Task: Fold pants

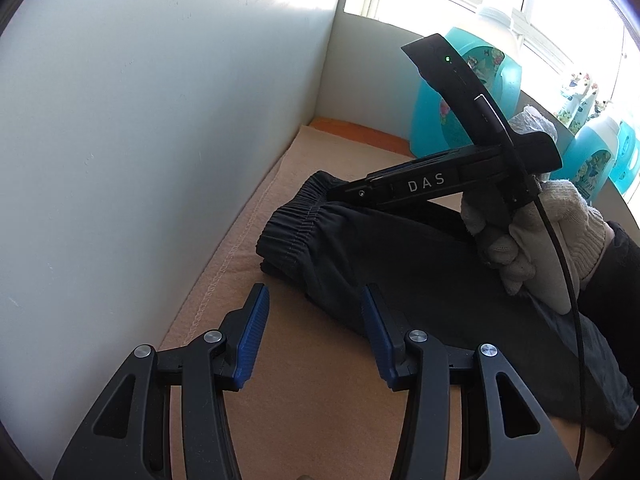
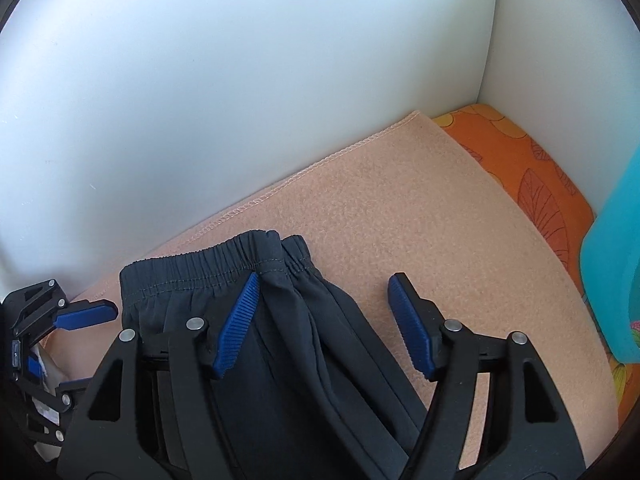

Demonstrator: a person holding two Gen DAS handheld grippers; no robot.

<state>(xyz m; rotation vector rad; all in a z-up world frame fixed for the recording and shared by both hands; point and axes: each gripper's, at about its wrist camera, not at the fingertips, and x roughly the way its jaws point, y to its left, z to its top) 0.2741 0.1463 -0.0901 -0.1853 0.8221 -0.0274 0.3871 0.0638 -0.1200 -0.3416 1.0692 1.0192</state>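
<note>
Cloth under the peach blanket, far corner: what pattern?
Orange cloth with a leaf print and yellow patches; shows best in the right wrist view.

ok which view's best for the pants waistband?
Right wrist: the elastic waistband lies close and unobstructed, stitching and gathers visible, just beyond the open right gripper. Left wrist shows the waistband farther off, at an angle, its far end partly covered by the right gripper.
</note>
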